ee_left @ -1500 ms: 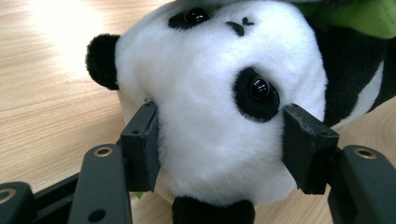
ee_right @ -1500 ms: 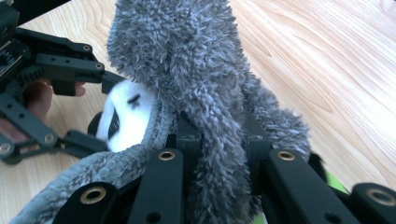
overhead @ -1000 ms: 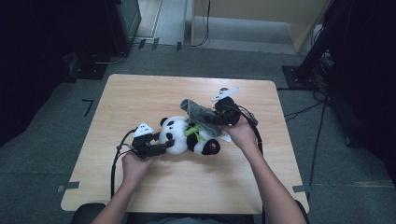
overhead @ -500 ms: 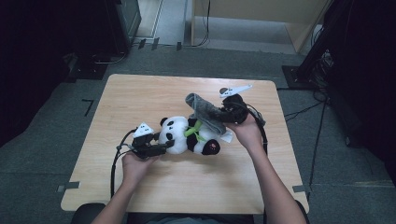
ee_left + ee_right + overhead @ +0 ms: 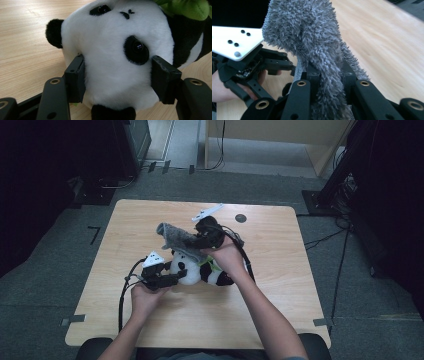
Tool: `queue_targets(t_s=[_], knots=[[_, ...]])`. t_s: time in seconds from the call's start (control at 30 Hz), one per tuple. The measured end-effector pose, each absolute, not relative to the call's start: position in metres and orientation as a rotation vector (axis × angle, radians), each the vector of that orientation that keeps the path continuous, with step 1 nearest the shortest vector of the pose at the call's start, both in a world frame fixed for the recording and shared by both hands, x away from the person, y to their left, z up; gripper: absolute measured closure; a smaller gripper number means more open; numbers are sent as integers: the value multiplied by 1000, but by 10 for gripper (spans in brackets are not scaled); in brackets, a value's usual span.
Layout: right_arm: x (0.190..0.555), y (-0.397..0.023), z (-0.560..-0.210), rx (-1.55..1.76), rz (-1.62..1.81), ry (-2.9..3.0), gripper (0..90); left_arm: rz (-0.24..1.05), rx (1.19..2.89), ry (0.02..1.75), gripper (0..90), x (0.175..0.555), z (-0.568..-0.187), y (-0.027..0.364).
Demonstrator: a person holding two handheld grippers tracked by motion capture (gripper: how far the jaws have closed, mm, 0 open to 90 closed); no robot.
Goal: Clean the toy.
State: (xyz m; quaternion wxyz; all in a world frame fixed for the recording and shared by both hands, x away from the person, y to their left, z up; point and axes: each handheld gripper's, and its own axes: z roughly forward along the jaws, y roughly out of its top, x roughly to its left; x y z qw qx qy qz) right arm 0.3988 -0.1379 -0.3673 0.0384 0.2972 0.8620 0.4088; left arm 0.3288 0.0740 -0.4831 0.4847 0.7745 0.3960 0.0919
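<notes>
Above panda [image 5: 200, 267]: right tool [image 5: 329, 75] clamps grey cloth [image 5: 312, 37]; left tool [image 5: 117, 77] grips panda head.

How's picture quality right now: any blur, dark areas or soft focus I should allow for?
High view: wooden table evenly lit, surroundings nearly black, detail slightly soft. Left gripper view: panda plush sharp, its upper edge brightly lit. Right gripper view: grey fuzzy cloth crisp, table behind it blurred.

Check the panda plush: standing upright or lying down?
Lying down. The panda plush rests lengthwise on the table, its head clamped between the left gripper pads.
</notes>
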Motion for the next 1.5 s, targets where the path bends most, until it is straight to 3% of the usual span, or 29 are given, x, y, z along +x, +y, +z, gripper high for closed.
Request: queue_targets(t_s=[0.23, 0.57, 0.9, 1.13, 1.5], knots=[[403, -116, -393, 912, 1146, 2737, 753, 227, 1895, 961, 369, 328, -483, 74], [404, -164, -398, 996, 1130, 2639, 757, 232, 1899, 965, 374, 328, -483, 73], [387, -219, -388, 1051, 1137, 2540, 756, 202, 1886, 982, 377, 331, -484, 75], [374, -253, -401, 1103, 1224, 2546, 755, 206, 1886, 976, 377, 330, -484, 74], [371, -222, -371, 1018, 1306, 2554, 759, 221, 1885, 960, 373, 329, -483, 74]])
